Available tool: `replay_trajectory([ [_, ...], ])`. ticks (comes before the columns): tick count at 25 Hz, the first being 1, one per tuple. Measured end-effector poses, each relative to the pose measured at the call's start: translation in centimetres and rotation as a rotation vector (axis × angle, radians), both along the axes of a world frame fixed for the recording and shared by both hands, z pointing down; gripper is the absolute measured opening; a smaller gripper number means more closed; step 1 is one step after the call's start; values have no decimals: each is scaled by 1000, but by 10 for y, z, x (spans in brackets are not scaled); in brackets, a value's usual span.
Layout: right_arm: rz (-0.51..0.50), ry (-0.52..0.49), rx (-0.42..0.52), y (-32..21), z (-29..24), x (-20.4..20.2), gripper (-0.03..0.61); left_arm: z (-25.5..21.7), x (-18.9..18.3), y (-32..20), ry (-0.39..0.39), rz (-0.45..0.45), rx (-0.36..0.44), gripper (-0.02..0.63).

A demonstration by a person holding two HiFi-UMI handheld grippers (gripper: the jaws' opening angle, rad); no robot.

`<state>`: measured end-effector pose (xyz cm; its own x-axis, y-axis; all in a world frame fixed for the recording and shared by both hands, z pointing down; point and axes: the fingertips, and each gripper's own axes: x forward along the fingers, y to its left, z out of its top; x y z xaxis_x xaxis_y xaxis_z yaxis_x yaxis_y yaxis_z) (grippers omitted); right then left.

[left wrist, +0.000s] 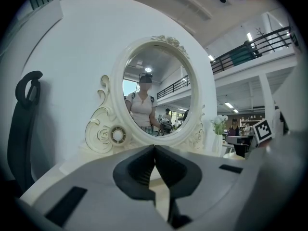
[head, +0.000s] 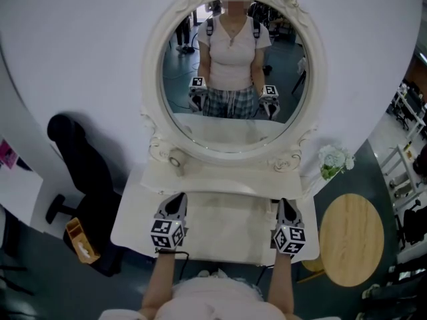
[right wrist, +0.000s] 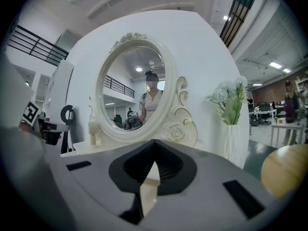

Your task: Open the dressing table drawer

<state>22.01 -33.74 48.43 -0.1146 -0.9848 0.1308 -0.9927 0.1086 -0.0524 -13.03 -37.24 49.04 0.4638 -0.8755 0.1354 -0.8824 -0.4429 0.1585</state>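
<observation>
At the far left a black chair stands well clear of the dressing table. The left gripper hovers over the left part of the white bench, pointing nearly level toward the oval mirror. Its own view shows the jaws pressed tip to tip with nothing between them. Across the middle of the bench, the right gripper sits at much the same depth and heading, and its jaws are likewise closed together and empty. Further right, white flowers stand at the back corner, and a round table sits just beside the bench's right end. No view shows the drawer. It presumably sits under the near edge of the bench, so it lies below both pairs of jaws and back toward the person, opposite to the way they point. Its front would run left to right along that edge, across the line of both grippers. No drawer box shows past the edge in the head view, but the person's body covers much of that strip, so I cannot tell whether the drawer is in or out. Neither hand looks clearly nearer, since the grippers flank the middle about evenly. Reaching the front would mean dropping below the bench edge and parting the jaws.
</observation>
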Motion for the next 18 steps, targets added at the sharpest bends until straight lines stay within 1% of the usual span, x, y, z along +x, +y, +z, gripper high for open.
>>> replay_trajectory([
  [8, -6, 11, -18, 6, 3, -2, 14, 2, -3, 8, -15, -6, -4, 26],
  [18, -10, 21, -32, 15, 5, -3, 14, 5, -5, 18, -14, -3, -16, 26],
])
